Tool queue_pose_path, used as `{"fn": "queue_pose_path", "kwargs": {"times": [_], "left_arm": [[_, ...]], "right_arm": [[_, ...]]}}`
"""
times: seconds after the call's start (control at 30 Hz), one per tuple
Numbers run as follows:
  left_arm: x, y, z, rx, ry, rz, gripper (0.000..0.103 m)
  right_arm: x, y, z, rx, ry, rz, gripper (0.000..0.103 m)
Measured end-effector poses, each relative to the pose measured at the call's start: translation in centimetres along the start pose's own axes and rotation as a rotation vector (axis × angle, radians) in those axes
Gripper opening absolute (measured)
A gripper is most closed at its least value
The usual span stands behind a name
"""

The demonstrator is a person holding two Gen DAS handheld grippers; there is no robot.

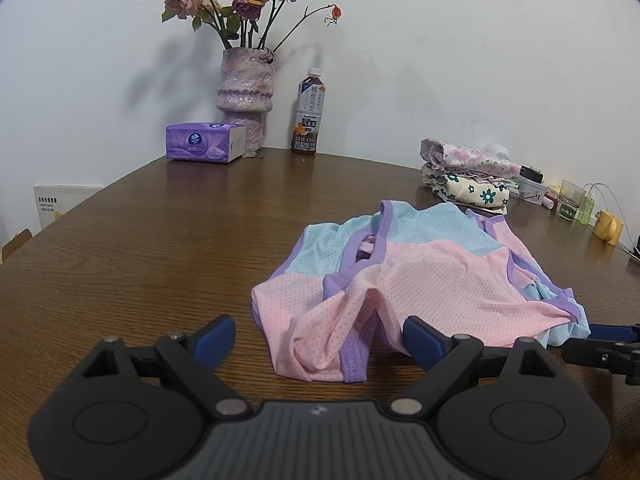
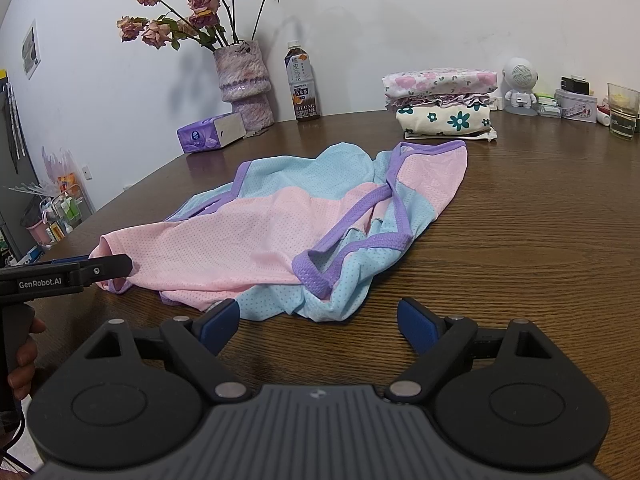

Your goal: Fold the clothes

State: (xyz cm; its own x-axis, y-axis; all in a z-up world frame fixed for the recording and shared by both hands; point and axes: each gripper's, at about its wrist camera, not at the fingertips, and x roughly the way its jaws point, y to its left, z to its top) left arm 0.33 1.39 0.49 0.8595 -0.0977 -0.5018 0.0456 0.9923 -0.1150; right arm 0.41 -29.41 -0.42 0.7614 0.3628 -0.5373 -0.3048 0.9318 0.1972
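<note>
Clothes to be folded come down to 1 crumpled garment (image 1: 420,276), a mesh piece in pink and light blue with purple trim, lying unfolded on the wooden counter (image 1: 160,240) just ahead of both grippers. Its near edge bunches up in loose folds.

In the left wrist view, the left gripper (image 1: 320,338) has its 2 blue-padded fingers (image 1: 214,336) spread wide. A pink fold with a purple band lies on the counter in the gap between them, and the right-hand pad sits against the cloth without any pinch.

In the right wrist view, the right gripper (image 2: 319,320) also has its fingers (image 2: 418,322) spread wide, with the light blue hem just ahead of them. The left-hand pad is at the edge of the cloth; nothing is pinched.

A hand (image 2: 22,356) on the left gripper's handle shows at the left edge of the right wrist view.

Farther back on the counter, a stack of folded floral clothes (image 2: 442,106) sits near the wall. A vase of dried roses (image 1: 244,96), a tissue pack (image 1: 206,142) and a tea bottle (image 1: 309,114) stand at the back, with a small white robot-shaped figure (image 2: 520,84) and a glass (image 2: 622,112) to the right.
</note>
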Motion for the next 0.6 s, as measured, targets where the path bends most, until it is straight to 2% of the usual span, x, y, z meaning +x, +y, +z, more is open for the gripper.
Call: {"fn": "queue_pose_path", "kwargs": {"times": [0.4,0.6], "left_arm": [[0.05,-0.11,-0.03,0.003,-0.002,0.005,0.091],[-0.07,-0.75,0.53,0.054,-0.001,-0.007,0.091]], "right_arm": [[0.01,-0.11,-0.02,0.005,-0.002,0.001,0.087],[0.01,-0.21,0.11,0.006,0.003,0.001,0.088]]}}
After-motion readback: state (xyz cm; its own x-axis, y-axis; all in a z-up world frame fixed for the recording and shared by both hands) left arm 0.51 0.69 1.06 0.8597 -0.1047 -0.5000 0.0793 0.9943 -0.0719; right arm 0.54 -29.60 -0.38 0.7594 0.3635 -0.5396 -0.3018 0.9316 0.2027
